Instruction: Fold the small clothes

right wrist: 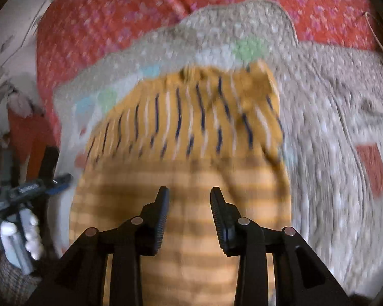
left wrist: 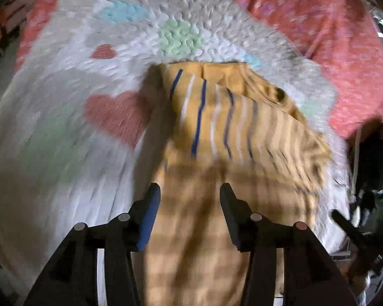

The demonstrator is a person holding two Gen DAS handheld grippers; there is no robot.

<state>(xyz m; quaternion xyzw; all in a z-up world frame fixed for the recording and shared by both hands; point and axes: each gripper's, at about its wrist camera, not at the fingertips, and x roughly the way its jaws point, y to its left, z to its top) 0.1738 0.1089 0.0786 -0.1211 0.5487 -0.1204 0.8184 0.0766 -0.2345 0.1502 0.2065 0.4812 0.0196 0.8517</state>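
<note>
A small mustard-yellow garment with blue and white stripes [left wrist: 217, 117] lies on a white bobbled blanket [left wrist: 63, 117]. Its near part is folded over and shows the faint striped inside. My left gripper [left wrist: 190, 191] is open above that near part, fingers apart, holding nothing. In the right wrist view the same garment [right wrist: 191, 117] spreads ahead, and my right gripper [right wrist: 189, 193] is open over its folded near part. The left gripper in a white-gloved hand [right wrist: 25, 204] shows at the left edge. Both views are motion-blurred.
The white blanket [right wrist: 332, 140] has pastel hearts and patches [left wrist: 120, 114] and lies on a red floral bedspread [right wrist: 115, 12], which also shows in the left wrist view [left wrist: 332, 25]. A dark object [left wrist: 378, 158] sits at the right edge.
</note>
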